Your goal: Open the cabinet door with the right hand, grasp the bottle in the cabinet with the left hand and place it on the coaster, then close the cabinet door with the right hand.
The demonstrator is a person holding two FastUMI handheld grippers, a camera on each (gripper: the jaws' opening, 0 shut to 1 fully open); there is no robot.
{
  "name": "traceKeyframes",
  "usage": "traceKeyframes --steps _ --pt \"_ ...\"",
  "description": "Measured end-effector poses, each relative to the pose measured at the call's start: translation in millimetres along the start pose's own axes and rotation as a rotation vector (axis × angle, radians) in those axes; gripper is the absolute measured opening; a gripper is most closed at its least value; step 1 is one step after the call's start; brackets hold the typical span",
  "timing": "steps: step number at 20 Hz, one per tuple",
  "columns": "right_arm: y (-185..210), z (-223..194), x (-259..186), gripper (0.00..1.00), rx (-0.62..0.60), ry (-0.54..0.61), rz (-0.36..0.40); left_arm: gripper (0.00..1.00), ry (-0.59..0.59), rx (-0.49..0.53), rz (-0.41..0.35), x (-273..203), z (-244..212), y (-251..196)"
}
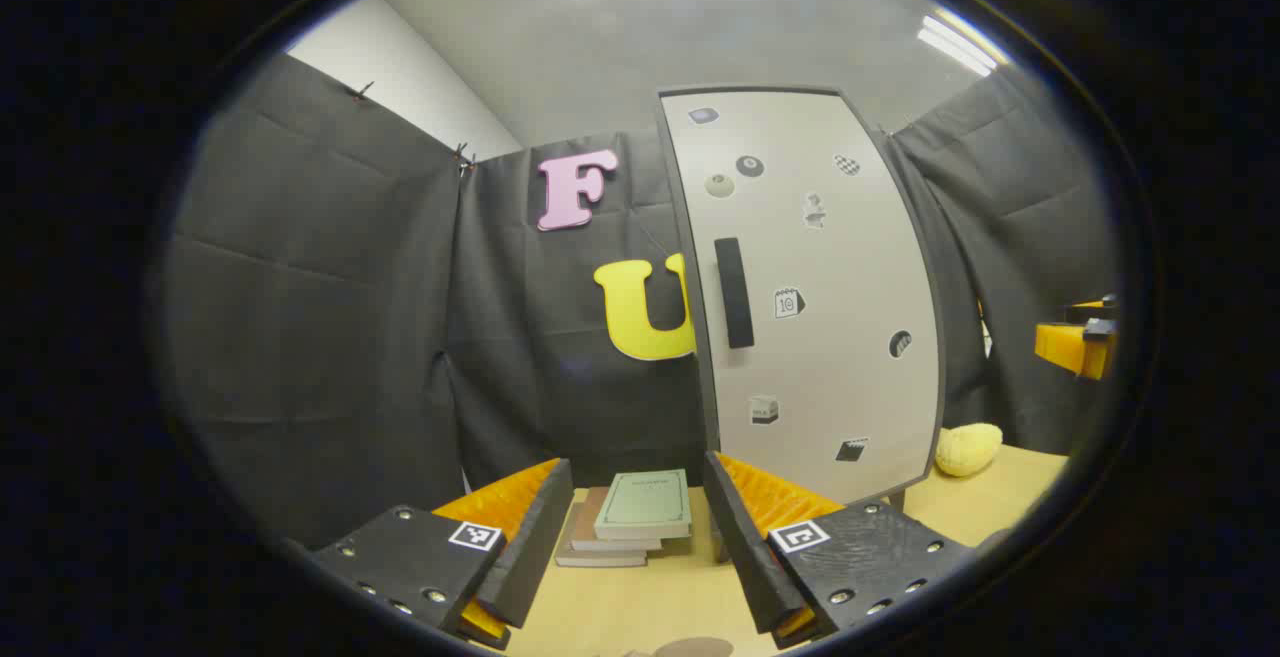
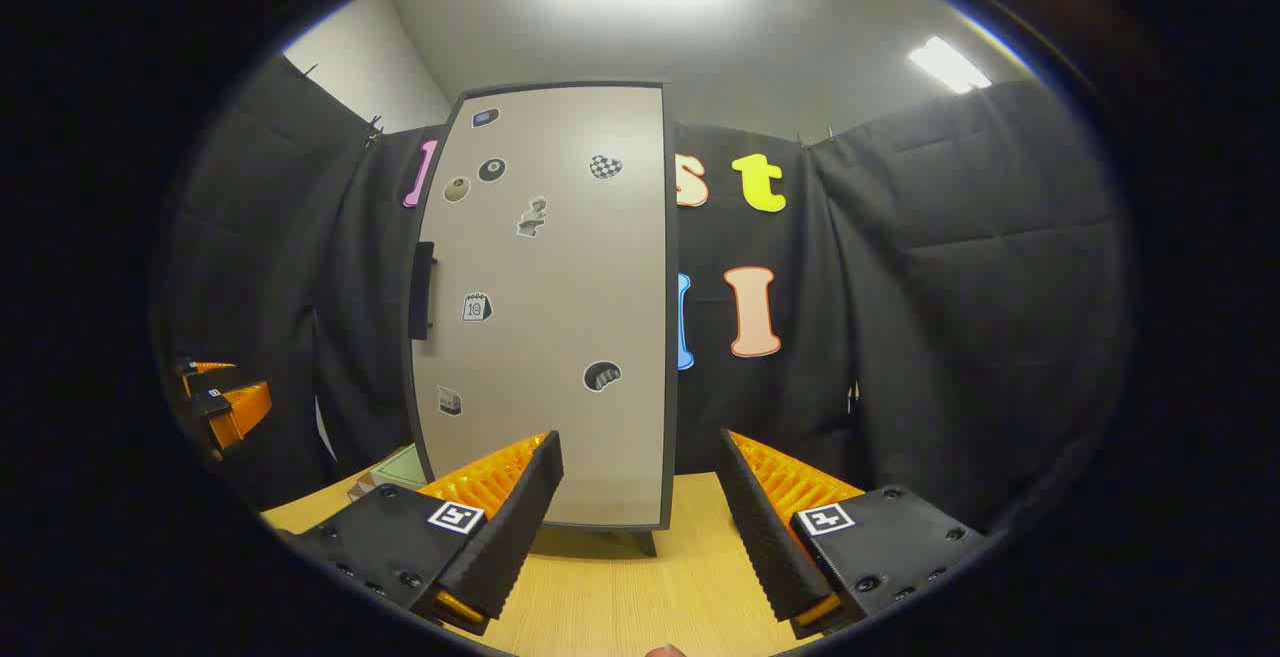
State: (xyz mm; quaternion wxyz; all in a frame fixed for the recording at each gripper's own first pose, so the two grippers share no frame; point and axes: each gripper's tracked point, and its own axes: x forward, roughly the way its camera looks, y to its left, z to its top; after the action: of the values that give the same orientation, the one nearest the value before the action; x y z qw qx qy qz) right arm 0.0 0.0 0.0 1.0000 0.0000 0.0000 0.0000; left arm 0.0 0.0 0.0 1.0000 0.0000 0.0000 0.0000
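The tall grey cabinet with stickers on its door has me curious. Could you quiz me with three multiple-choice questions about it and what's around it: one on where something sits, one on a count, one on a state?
1. Where does the black bar handle sit on the door, seen in the left gripper view?
A. near the door's left edge
B. near the right edge
C. along the top

2. How many books are in the stack on the table?
A. one
B. three
C. six

3. What state is the cabinet door in?
A. wide open
B. removed
C. shut

Answers:
1 A: the black bar handle sits by the left edge of the tall grey cabinet.
2 B: the stack of books, green one on top, shows three layers on the wooden table.
3 C: the door lies flush, no interior visible; both tongs, left and right, hang open, off it.
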Motion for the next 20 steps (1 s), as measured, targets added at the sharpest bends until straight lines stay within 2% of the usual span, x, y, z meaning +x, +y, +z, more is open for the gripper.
traceKeyframes --steps 2,3,5,7,11,12,20 --pt "0.1 -1.0 -1.4 0.98 -0.003 0.001 0.001 0.79 0.000 -0.004 0.003 -0.7 -1.2 -0.3" --pt "0.0 -0.5 -0.6 0.98 -0.003 -0.001 0.001 0.82 0.000 -0.003 0.004 -0.3 -1.1 0.0" --pt "-1.4 0.0 -0.3 0.98 -0.001 -0.002 -0.001 0.79 -0.002 0.000 0.006 0.3 -0.9 0.4" --pt "-2.0 0.7 0.8 0.98 0.003 -0.004 -0.002 0.82 -0.003 -0.002 0.006 0.9 -0.1 -0.8" --pt "-4.0 -0.1 3.0 0.98 0.011 -0.006 -0.005 0.79 -0.004 0.003 0.006 1.1 0.7 -1.8" --pt "-4.3 -0.8 3.3 0.98 0.013 -0.005 -0.005 0.81 -0.004 0.006 0.006 2.2 1.7 -2.4" --pt "-6.6 0.8 5.3 0.98 0.023 -0.011 -0.006 0.82 -0.008 0.016 0.011 -1.4 4.5 -1.1"
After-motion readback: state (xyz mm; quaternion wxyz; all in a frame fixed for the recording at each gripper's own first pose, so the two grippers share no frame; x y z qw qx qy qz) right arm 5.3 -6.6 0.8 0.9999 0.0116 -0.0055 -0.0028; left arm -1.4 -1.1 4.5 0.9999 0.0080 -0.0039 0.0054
